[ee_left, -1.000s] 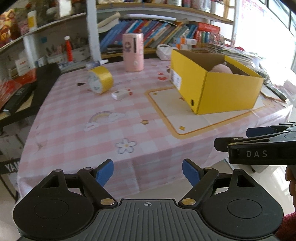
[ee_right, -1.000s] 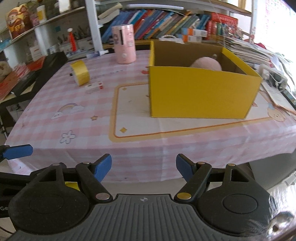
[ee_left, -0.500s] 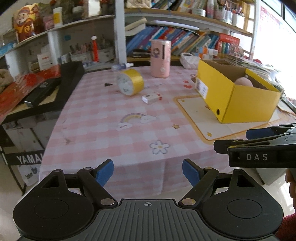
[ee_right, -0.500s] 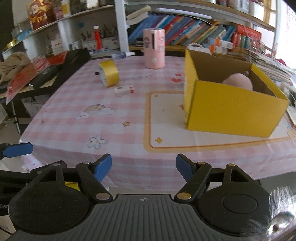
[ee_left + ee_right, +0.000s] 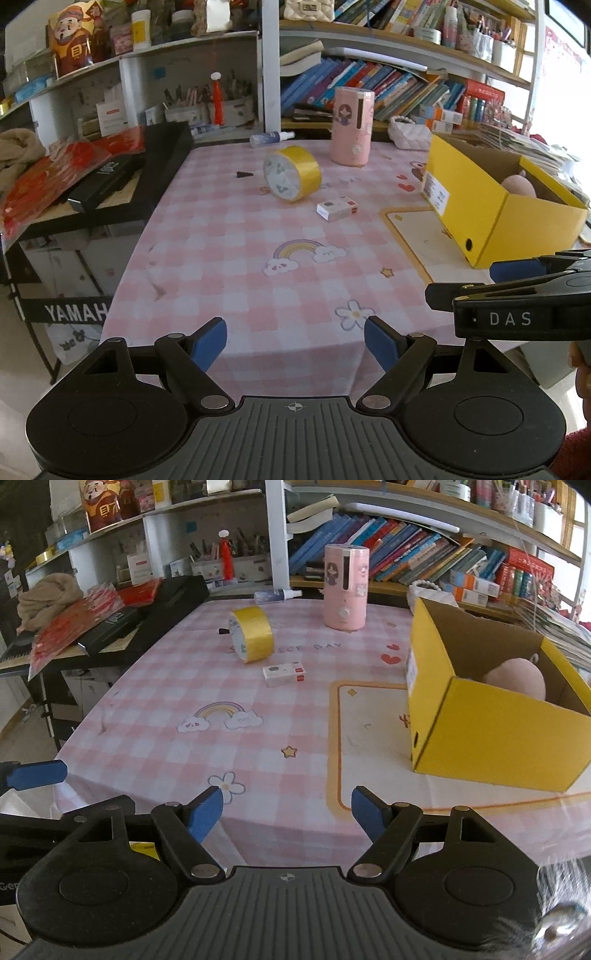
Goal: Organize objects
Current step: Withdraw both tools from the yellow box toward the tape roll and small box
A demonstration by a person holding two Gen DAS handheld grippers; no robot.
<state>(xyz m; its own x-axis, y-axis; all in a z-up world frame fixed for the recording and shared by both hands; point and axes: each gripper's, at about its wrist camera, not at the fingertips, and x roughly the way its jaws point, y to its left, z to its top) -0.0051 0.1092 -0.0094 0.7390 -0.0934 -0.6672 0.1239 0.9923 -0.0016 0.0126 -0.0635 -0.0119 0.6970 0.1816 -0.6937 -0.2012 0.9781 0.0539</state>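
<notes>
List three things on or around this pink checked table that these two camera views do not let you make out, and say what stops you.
- Pink soft object in the yellow box: the box wall hides its lower part, both views.
- Small white carton: print too small to read.
- Right tongs in the left wrist view: cut off by the right edge.

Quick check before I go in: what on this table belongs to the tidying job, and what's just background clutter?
Likely in play:
- yellow tape roll
- small white box
- pink cylinder
- yellow box, pink soft thing inside it

Probably clutter:
- books on shelf
- black keyboard
- spray bottle
</notes>
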